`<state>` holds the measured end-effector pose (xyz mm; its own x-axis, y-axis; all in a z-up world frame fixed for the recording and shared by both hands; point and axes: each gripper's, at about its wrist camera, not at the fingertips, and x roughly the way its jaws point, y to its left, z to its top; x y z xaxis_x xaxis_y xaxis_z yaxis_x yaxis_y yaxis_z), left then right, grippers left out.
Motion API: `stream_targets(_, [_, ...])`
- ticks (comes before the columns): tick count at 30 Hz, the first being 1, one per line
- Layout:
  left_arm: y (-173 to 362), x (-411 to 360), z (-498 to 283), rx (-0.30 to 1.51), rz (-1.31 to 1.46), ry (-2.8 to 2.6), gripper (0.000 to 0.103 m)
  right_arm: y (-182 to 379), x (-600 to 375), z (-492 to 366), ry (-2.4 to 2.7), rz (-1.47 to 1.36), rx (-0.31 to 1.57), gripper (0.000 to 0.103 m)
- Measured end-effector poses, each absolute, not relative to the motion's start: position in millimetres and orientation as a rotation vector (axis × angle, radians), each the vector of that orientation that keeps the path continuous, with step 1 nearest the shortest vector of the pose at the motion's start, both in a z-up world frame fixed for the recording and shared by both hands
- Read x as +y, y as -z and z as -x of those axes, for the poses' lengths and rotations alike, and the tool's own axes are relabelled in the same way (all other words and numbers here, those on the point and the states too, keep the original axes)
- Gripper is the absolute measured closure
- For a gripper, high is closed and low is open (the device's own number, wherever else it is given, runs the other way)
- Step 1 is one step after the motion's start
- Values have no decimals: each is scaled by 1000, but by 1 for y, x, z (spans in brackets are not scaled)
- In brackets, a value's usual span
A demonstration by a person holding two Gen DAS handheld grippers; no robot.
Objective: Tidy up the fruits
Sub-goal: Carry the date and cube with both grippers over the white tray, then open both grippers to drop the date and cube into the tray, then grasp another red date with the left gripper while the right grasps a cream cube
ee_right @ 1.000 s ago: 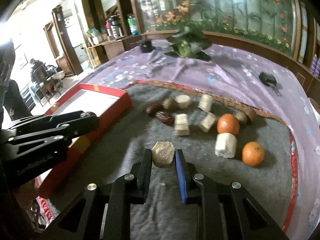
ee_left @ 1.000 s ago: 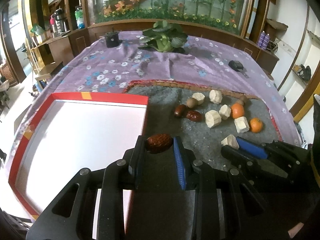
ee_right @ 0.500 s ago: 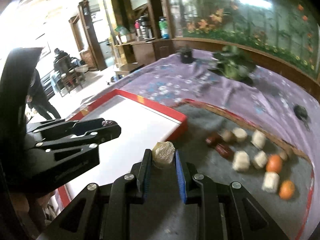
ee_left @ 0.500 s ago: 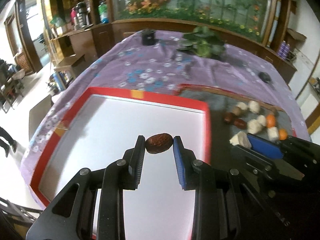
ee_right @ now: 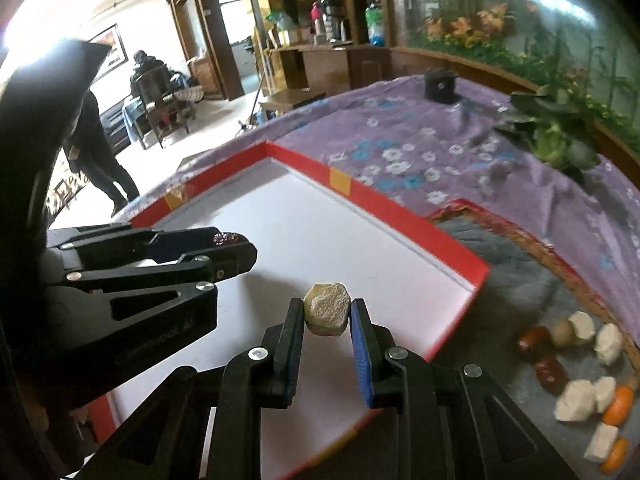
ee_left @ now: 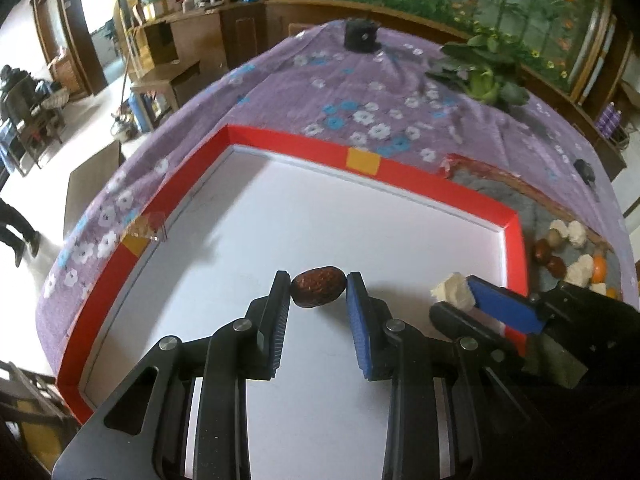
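My left gripper [ee_left: 318, 294] is shut on a dark red date [ee_left: 318, 292] and holds it over the white floor of the red-rimmed tray [ee_left: 400, 168]. My right gripper [ee_right: 326, 314] is shut on a pale cut fruit chunk [ee_right: 327, 309], also over the tray [ee_right: 400, 216]. The right gripper shows at the right of the left wrist view [ee_left: 460, 300] with its chunk [ee_left: 452, 294]. The left gripper shows at the left of the right wrist view [ee_right: 236, 246]. Loose dates, pale chunks and oranges [ee_right: 618, 400] lie on the grey mat [ee_right: 520, 280].
A purple flowered cloth [ee_left: 360, 92] covers the table. A green leafy plant [ee_left: 486, 76] and a small black object [ee_left: 362, 34] stand at the far side. Wooden shelves and a person [ee_right: 96, 148] are beyond the table's left edge.
Both grippers have moved left from above the grey mat to above the tray, each still holding its fruit.
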<state>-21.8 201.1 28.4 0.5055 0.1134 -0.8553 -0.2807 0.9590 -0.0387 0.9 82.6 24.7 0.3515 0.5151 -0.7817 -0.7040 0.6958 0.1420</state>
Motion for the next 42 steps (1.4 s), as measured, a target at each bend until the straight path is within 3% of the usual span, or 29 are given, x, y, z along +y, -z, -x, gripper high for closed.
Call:
stream_targets(4, [-22,206,21,1039,185,-270,74,-15,84,-7,-803,202,935,80])
stream_targets(5, [-21,206,21,1041,185,-273,71,-15,82,-8,-809,186,932,80])
stream_targets(7, [-21,205,22,1034,194,-270,53,-19,78,-5,-807,185,913,67])
stream_targets(11, [-33,201,32,979,205,-279,45,-29,67,4,-794,168,876,65])
stream_targets(19, [-56,165,46,922,179,-218,45,-56,7,28,-723,98,800,64])
stream_targets(23, [-63,137,46,917,162,-162,45,-66,-36,38,-675,50,774,50])
stream_targets(42, [-44,36,0,1016,101,20,45,-55,-170,57,-487,-25,770,49])
